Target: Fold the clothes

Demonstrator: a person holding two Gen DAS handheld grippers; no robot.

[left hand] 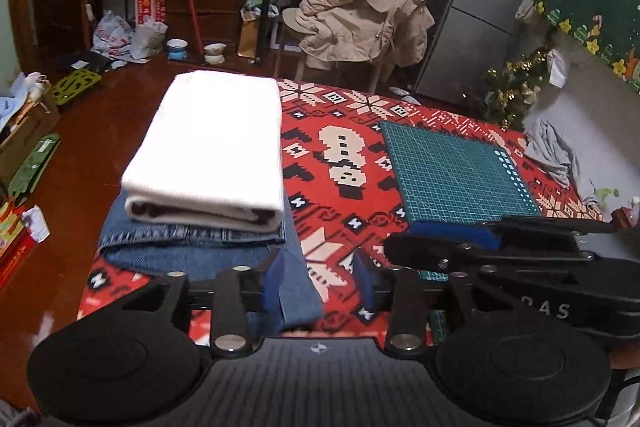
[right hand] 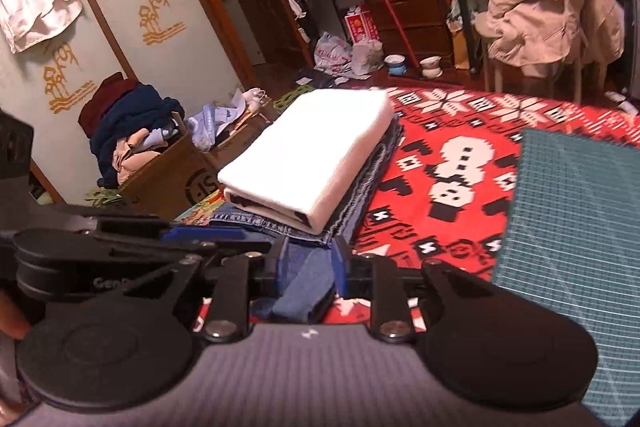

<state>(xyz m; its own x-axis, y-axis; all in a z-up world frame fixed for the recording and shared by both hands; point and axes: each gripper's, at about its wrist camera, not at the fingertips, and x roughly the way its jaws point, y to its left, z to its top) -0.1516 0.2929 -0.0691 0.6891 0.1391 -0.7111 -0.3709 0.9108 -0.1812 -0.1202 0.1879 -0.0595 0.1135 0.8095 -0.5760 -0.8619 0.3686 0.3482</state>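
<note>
Folded white cloth [left hand: 208, 147] sits on the folded jeans [left hand: 192, 247] at the desk's [left hand: 352, 227] left edge. My left claw [left hand: 320, 279] and right claw [right hand: 308, 263] both stand apart, loose denim between the pads, unclamped. Risk: a pad snagging that denim on withdrawal could drag the stack off the edge.

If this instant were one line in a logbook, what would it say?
stack: folded white cloth on folded blue jeans | left tool: open, denim between | right tool: open, denim between
</note>
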